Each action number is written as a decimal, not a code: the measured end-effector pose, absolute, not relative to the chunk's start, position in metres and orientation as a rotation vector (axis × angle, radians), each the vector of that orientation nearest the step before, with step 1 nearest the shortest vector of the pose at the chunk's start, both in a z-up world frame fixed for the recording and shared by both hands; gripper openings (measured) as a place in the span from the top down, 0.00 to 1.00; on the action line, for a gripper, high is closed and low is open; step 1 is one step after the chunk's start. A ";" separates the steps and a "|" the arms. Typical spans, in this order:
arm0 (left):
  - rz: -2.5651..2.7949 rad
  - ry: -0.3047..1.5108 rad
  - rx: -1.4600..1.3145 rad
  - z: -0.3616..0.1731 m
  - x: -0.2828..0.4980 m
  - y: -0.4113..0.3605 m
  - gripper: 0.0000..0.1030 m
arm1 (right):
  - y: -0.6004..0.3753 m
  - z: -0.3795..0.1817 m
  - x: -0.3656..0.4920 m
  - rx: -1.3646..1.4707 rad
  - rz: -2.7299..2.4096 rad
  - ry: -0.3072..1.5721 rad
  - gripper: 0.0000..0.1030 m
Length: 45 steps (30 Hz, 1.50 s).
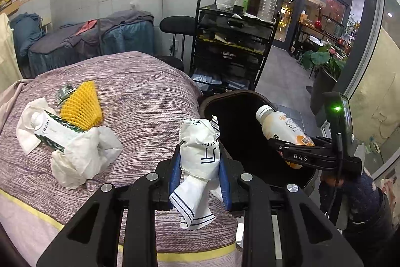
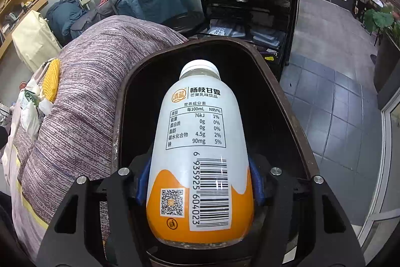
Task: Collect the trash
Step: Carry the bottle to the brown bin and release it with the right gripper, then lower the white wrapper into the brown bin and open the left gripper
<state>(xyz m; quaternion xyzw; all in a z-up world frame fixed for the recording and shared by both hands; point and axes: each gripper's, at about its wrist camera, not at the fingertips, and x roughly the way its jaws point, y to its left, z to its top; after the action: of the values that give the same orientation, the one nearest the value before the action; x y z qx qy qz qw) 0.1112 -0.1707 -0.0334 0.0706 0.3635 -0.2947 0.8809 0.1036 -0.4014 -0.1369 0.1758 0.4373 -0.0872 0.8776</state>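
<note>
Left wrist view
Left fingers: the left gripper [image 1: 200,162] has its blue fingers [image 1: 175,174] pinching a crumpled white paper wrapper [image 1: 200,149].
Where the wrapper is: it hangs over the edge of the bed [image 1: 140,96], just beside the dark trash bin [image 1: 252,94], not yet over the hole.
Other hand: the right gripper [image 1: 297,152] holds a drink bottle [image 1: 282,128] over the bin's mouth.
Trash left behind: a pile of white tissues [image 1: 75,154], a green and white packet [image 1: 57,131] and a yellow foam net [image 1: 81,105] lie on the bed, well apart from the bin.
Good way to do it: I think the left hand should slide sideways until the wrapper is right over the dark hole, and only then let go.

Right wrist view
Right fingers: the right gripper [image 2: 198,182] has its blue fingers [image 2: 256,182] pinching the drink bottle [image 2: 200,142] near its orange bottom.
Where the bottle is: its white cap points down into the trash bin [image 2: 280,91], inside the rim.
Good way to do it: the bottle looks ready to drop, so spread the fingers wide and let it fall in.
Watch out: both hands are close by the bin, so they could bump. One at a time is safer.
</note>
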 end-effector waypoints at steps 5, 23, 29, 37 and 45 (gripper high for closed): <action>-0.627 0.782 0.123 -0.036 0.114 -0.175 0.75 | -0.403 -0.139 0.101 0.389 -0.191 0.910 0.39; -0.817 0.805 0.072 -0.034 0.116 -0.211 0.75 | -0.412 -0.112 0.048 0.465 -0.283 0.707 0.29; -0.835 0.847 0.140 -0.046 0.121 -0.250 0.75 | -0.425 -0.103 0.029 0.472 -0.337 0.654 0.28; -0.841 0.926 0.225 -0.076 0.124 -0.285 0.75 | -0.439 -0.103 0.020 0.495 -0.373 0.630 0.26; -0.836 0.946 0.283 -0.090 0.123 -0.301 0.64 | -0.451 -0.107 0.016 0.523 -0.409 0.622 0.26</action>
<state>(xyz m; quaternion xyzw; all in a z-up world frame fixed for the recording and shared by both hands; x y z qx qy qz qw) 0.1232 -0.3006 -0.0904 0.1320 0.4405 -0.3894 0.7980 0.0164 -0.4505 -0.1066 0.2527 0.3006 -0.1973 0.8982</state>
